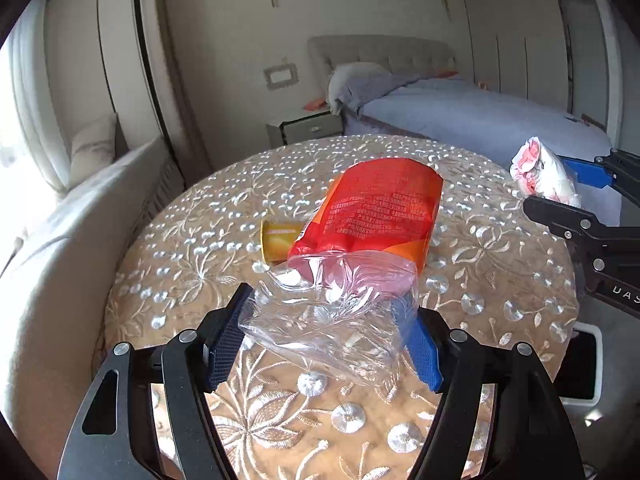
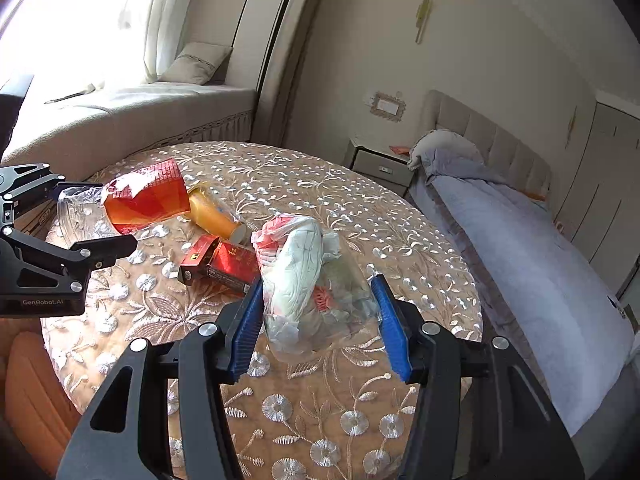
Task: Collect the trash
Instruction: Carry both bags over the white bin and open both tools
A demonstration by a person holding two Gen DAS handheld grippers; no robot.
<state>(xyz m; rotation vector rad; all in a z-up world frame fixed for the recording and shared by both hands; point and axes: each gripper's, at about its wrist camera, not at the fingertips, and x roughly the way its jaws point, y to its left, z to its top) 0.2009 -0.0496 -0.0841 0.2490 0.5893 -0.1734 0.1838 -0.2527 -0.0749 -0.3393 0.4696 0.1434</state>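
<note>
The left gripper (image 1: 324, 320) clasps a clear plastic bag (image 1: 332, 312) holding a red snack packet (image 1: 376, 208); at three o'clock, the right gripper (image 1: 560, 190) grips crumpled wrappers (image 1: 540, 172).

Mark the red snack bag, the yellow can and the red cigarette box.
red snack bag (image 1: 376, 208): left wrist view, middle of its printed back.
yellow can (image 2: 210, 212): right wrist view, its side wall.
red cigarette box (image 2: 232, 262): right wrist view, its glossy top face.
</note>
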